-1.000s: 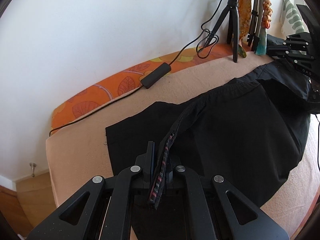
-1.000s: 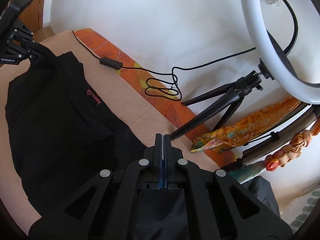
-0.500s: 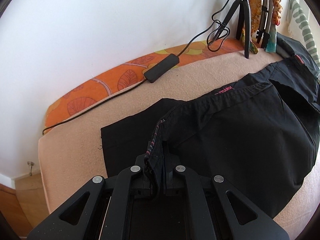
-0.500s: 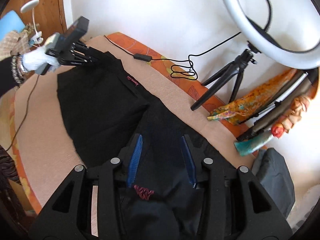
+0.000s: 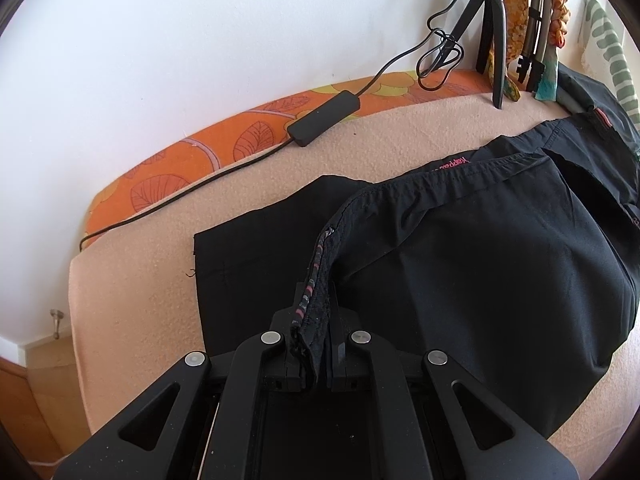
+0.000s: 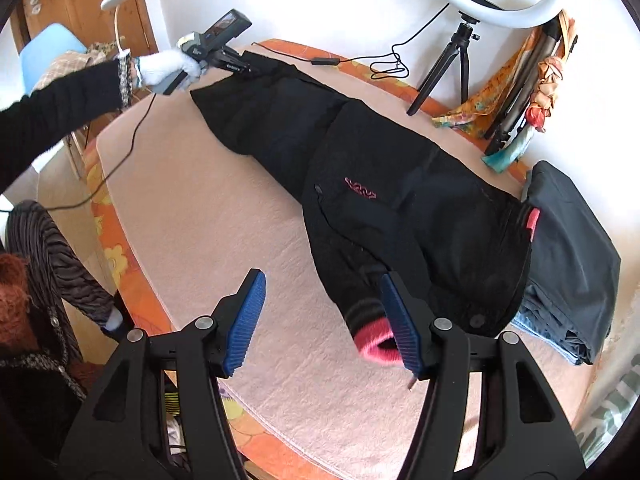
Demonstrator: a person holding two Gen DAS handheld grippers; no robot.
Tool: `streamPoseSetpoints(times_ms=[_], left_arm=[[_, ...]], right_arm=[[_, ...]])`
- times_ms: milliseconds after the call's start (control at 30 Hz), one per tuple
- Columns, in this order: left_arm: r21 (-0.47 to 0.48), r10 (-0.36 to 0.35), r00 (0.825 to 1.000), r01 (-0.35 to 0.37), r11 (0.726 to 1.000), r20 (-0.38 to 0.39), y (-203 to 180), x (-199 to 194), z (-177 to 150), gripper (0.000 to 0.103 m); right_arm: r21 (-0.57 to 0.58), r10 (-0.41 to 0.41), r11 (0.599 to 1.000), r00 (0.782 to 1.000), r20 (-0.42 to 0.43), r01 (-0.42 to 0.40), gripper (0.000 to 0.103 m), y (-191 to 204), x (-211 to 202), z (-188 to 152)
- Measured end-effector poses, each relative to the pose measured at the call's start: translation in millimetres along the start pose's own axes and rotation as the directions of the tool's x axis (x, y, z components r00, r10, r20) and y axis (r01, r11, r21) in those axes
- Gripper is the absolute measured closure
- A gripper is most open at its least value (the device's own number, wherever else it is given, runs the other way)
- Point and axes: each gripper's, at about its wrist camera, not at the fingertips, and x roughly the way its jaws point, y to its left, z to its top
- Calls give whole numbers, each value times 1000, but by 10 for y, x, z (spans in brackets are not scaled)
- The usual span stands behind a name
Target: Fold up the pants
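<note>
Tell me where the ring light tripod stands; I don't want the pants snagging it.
In the right wrist view the tripod stands at the far edge of the bed against the wall, just beyond the black pants, beside the leaning orange cloth.

The left gripper (image 5: 316,312) has its jaws pinched together on a hem of the pants (image 5: 480,272), the cloth standing up between the fingers. In the right wrist view that same gripper (image 6: 236,65) sits far off at the end of an outstretched left arm (image 6: 60,100) in a black sleeve, gripped by a white-gloved left hand (image 6: 170,66), with bracelets at the wrist. The right gripper (image 6: 322,322) hangs with its jaws spread wide, blue ribbed pads (image 6: 246,322) facing each other and nothing between them; its right finger lies in front of the pants' waist end, whether touching cannot be told.
</note>
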Motion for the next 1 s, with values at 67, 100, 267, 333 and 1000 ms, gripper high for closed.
streamPoseSetpoints(times_ms=[67,100,267,333,1000], left_arm=[[-4,1,1000,-1,1000,0,-8,4,4,99],[-6,1,1000,-1,1000,-1,-7,4,-1,99],[-3,4,1000,-4,1000,-5,3,9,-13,99],[-4,3,1000,-3,1000,-1,7,-3,-3,99],[5,46,999,-46,999,0,200,-63,116,99]], right_arm=[[-36,-56,998,998,-28,55,41,32,64,-78],[-45,-72,997,997,-39,70,41,18,103,-104],[-109,-207,974,976,-67,200,41,-98,330,-182],[-101,-245,966,966,-78,237,74,-214,397,-180],[223,-432,860,888,-158,458,94,-2195,1090,527]])
